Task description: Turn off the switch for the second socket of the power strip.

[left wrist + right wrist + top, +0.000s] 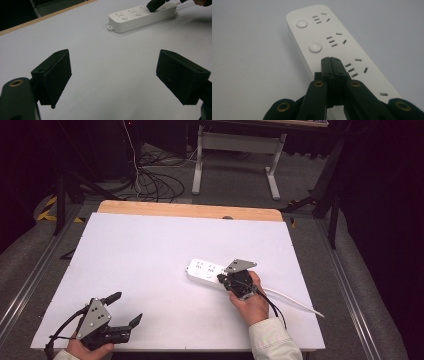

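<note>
The right gripper (330, 59) has its two black jaws pressed flat together, nothing between them, and the joined tip is down on the top face of the white power strip (342, 50), right where the third switch button in the row ought to be. Two round buttons (315, 47) farther along the strip stand clear of it. From the high view the strip (204, 271) lies right of the middle of the white table (140, 270), its cord (295, 301) trailing off toward the near right edge, and the right hand (252, 300) is bent over its near end.

The left gripper (120, 312) sits well apart at the near left corner, jaws spread wide, idle above bare table.

To my eye the step in hand is pushing a switch on the strip with the closed tip. Whether the button has gone down I can't tell. What comes next, I'd guess, is a short straight press and lift, keeping the tip square on the button so the strip doesn't skid
</note>
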Demonstrator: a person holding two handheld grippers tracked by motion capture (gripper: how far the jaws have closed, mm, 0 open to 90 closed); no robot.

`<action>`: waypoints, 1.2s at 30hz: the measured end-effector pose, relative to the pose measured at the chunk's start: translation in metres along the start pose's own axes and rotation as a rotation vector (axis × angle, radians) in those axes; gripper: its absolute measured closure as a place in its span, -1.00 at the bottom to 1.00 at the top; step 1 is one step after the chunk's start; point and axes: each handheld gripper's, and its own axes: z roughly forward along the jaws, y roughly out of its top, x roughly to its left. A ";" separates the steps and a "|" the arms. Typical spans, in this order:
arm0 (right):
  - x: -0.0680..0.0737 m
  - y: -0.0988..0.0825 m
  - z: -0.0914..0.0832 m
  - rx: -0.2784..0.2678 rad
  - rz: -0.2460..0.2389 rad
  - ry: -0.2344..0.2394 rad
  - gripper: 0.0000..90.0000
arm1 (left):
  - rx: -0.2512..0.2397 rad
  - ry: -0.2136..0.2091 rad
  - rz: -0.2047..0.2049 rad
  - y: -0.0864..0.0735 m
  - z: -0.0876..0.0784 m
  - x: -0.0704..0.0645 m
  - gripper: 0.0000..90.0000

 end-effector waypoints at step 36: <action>0.002 0.010 -0.028 -0.140 0.043 0.008 1.00 | 0.001 -0.005 0.000 0.000 0.001 0.000 -0.70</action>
